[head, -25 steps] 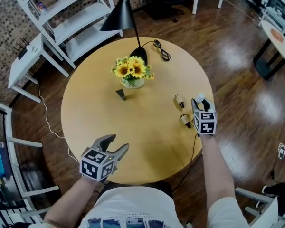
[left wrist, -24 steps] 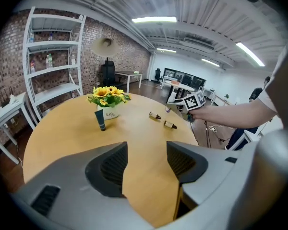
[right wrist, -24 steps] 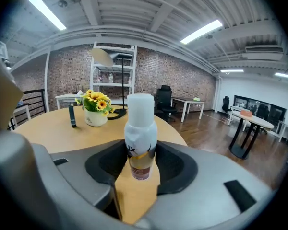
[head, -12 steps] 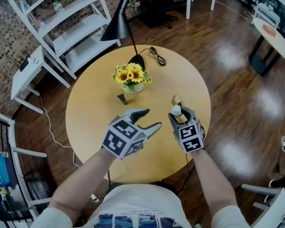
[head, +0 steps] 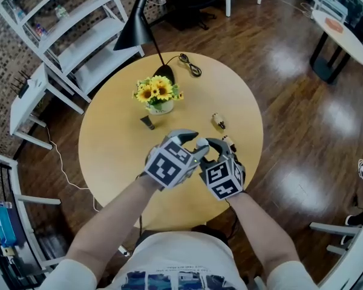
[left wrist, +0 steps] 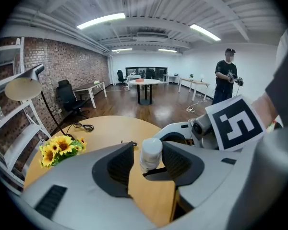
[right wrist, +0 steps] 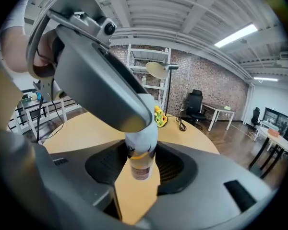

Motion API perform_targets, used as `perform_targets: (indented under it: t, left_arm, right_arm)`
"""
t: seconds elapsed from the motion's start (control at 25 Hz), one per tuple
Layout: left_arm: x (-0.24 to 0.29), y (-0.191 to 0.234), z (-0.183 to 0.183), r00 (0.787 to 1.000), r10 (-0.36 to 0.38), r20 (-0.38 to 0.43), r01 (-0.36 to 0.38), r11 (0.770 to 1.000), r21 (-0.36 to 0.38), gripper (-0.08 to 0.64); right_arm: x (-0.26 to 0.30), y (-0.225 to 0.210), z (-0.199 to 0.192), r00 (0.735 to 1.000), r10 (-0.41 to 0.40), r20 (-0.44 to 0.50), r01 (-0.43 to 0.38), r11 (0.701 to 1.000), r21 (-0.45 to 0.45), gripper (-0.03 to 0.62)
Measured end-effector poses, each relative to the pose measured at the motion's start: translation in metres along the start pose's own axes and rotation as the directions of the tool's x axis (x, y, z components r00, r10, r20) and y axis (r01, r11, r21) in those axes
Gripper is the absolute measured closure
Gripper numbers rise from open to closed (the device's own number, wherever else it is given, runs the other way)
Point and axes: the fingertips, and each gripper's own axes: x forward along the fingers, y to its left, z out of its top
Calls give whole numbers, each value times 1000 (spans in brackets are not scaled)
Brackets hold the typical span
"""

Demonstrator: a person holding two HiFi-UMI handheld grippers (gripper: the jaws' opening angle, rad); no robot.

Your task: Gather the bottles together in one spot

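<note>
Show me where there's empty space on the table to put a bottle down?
The left side of the round table is bare, from the sunflowers to the near rim. Bare too: the far right, past the lying bottle. Crowded: sunflowers, lamp base, cord.

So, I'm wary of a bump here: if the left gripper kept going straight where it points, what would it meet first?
The bottle held in the right gripper: its white cap already sits between the jaws of the left gripper, which have just been closing but seem not yet clamped.
</note>
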Motion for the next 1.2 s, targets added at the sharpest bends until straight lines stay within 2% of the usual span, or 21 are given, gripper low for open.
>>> perform_targets:
  t: [0.16,0.44,0.52,0.6,0.96,1.2]
  left_arm:
    - [1,1,-5,1000,-1,-4,1,1000,28,427]
    - [4,12,-9,1000,-23,-11,23,998,56,429]
    - [5,23,-13,1000,-15,-20,16,998,65,430]
    - [6,40,-20,999,0,-32,2,998,67,430]
    - [19,158,-68,987,136,-88,-136,991,-3,430]
    - [48,199,-89,986,146,-83,-146,989,3,430]
  right_arm:
    - [7,5,0,1000,6,-8,-6,1000,13,390]
    - [17,2,0,1000,2,17,-3,1000,24,378]
    - [20,-1,-6,1000,-14,4,14,1000,24,346]
    - [20,-5,-17,1000,-17,-16,17,999,31,322]
    - [-3,-3,-58,998,-42,-44,46,995,91,322]
    - [-13,18,-73,997,-29,-65,40,985,171,322]
